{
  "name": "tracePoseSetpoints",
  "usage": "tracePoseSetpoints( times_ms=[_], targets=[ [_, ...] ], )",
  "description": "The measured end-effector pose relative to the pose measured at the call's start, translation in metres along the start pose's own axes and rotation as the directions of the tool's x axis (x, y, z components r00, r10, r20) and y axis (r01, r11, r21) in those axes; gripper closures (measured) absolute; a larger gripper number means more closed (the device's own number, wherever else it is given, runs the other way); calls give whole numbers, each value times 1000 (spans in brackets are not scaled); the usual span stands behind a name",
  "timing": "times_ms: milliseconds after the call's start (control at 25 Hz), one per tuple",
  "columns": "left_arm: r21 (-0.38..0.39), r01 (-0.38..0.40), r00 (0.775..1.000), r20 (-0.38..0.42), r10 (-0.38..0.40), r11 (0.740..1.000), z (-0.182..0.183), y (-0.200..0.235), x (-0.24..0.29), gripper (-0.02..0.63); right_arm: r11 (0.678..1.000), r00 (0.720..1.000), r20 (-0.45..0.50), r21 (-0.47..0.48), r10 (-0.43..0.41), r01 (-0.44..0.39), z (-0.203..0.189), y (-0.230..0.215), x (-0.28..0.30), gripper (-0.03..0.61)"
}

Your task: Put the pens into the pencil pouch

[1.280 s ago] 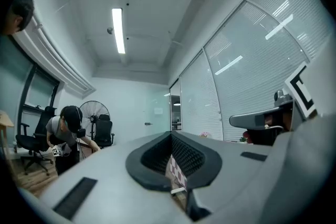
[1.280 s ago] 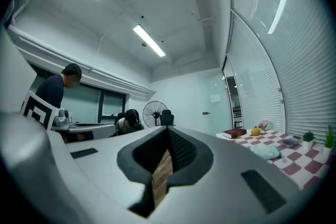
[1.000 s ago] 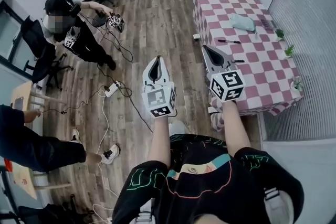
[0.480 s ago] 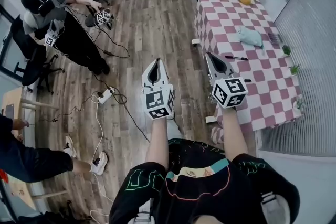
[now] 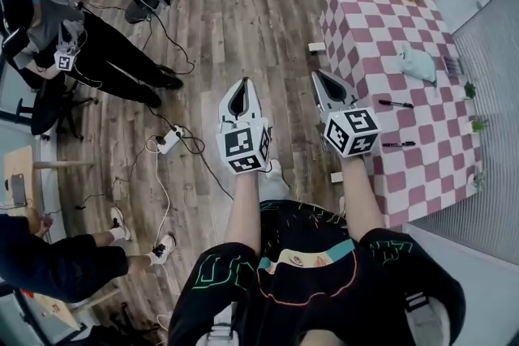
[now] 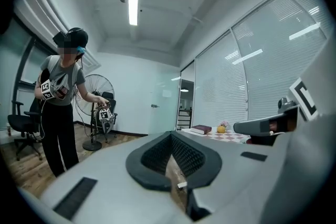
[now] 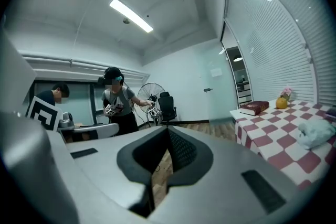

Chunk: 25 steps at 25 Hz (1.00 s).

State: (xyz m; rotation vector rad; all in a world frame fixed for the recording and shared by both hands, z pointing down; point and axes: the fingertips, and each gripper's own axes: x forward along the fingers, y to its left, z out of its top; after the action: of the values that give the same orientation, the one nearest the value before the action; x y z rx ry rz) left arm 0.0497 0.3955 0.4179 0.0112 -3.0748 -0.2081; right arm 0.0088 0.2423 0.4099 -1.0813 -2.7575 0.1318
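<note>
Fingers on my left gripper [image 5: 242, 83] are shut tight together with nothing caught between them. It hangs over the wooden floor [image 5: 211, 28], well apart from the table [image 5: 357, 20]. My right gripper [image 5: 318, 77] is the same, pads pressed closed and empty, but it sits just beside the left edge of the table's checked cloth. Neither gripper touches anything.

Both pens lie on the cloth to the right of that right gripper. One pen [image 5: 395, 103] is near, just past the gripper's marker cube. The other pen [image 5: 398, 144] lies closer to my body, about level with my right wrist. Each has its long axis running left to right, roughly crosswise to the way my grippers point. The pouch [image 5: 419, 65], a pale blue-green soft thing, lies further along the table beyond the first pen and apart from both.

As I judge it, the right hand is plainly the nearer one and should take the first pen. It needs to swing rightwards, open up, and turn so the pads close across the barrel, not along it. Whether the pouch's zip is open I cannot tell.
</note>
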Motion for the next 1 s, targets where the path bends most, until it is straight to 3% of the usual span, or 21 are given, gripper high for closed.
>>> tracePoseSetpoints(
  times_ms=[240,360,480,720,1000],
  targets=[
    [14,-61,998,-3,61,998,13,57,45,617,1000,1000,-16,-7,-9,9,11,-3,61,583],
    [37,-1,1000,13,0,999,19,48,70,617,1000,1000,7,-3,-7,7,19,-6,79,583],
    [12,42,999,-5,-42,999,11,43,85,617,999,999,-29,-17,-33,32,14,-17,91,583],
    [-33,4,999,-38,-5,999,0,66,108,617,998,997,-47,-15,-58,57,15,-34,111,583],
    [-24,8,999,-33,-8,1000,4,60,161,617,997,997,-35,-20,-73,72,23,-77,140,583]
  ],
)
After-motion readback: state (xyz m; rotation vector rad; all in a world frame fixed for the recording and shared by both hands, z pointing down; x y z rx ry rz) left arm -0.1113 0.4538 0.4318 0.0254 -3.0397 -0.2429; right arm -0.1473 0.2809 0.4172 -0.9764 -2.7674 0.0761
